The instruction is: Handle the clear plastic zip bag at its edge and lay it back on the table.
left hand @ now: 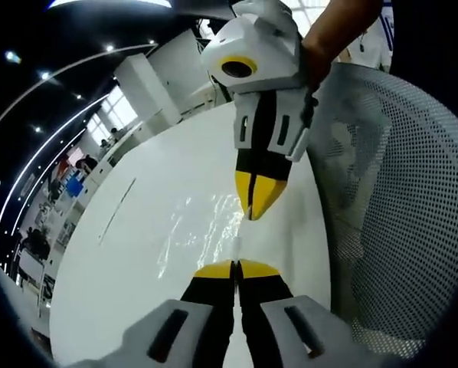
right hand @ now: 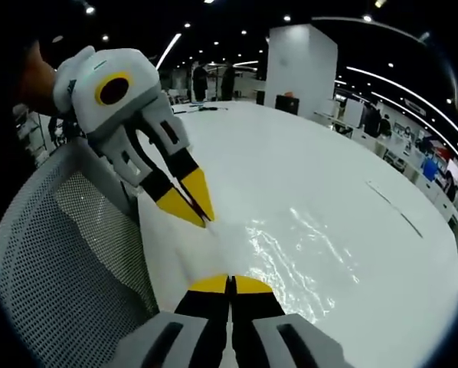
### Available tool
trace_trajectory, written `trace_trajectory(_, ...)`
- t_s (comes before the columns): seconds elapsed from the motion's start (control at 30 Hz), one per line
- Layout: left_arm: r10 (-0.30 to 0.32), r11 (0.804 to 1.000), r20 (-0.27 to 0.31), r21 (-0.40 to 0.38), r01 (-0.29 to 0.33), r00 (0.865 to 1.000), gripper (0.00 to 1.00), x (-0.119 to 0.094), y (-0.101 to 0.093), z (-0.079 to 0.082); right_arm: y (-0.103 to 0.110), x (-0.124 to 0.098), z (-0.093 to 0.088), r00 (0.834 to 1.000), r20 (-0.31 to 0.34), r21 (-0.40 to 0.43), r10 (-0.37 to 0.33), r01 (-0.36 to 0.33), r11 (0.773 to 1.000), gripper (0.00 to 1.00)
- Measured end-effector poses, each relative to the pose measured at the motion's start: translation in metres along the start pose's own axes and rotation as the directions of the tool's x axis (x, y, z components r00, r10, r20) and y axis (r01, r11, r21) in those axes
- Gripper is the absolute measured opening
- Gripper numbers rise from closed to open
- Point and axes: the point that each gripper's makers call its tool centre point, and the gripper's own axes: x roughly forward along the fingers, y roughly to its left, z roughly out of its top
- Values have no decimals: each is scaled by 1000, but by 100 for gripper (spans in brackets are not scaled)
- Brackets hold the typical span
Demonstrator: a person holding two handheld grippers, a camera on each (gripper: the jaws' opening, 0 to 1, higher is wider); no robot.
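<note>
Item: zip bag (left hand: 202,230), pinched at its edge, lying on table (left hand: 137,261).
Left gripper view: left hand-held gripper (left hand: 236,264) closed on the edge. Right gripper view: right hand-held gripper (right hand: 230,280) closed likewise, bag (right hand: 305,245) beyond it. Next: release both.

No text, label or number can be read anywhere.

A see-through bag (right hand: 290,253) with shiny white crinkles is being seen on a plain white surface (right hand: 305,169). Yellow fingers (right hand: 214,285) with black and white bodies are being shown beside a grey mesh chair (right hand: 68,261) dotted with tiny holes.
</note>
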Motion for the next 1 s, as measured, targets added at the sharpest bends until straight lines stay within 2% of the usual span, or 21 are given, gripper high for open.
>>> trace_trajectory(0.27, -20, 1000, -17, 20, 21, 1000, 2, 3, -2, -3, 5, 0, 1, 1000, -8, -59, 11, -12, 998, 0)
trace_trajectory(0.37, -31, 998, -36, 48, 33, 999, 0, 6, -4, -4, 6, 1, 2, 1000, -13, -68, 14, -14, 998, 0)
trace_trajectory(0.57, -33, 997, -33, 67, 35, 999, 0, 6, -5, -2, 5, 0, 0, 1000, -27, -92, 3, -6, 996, 0)
trace_trajectory(0.7, -43, 997, -35, 68, 45, 998, 0, 6, -7, -3, 8, 1, 9, 1000, 6, -111, 6, -6, 994, 5)
trace_trajectory(1.0, -43, 997, -24, 55, 44, 999, 0, 7, -7, 0, 18, 7, 20, 999, 22, -167, 33, -29, 986, 6)
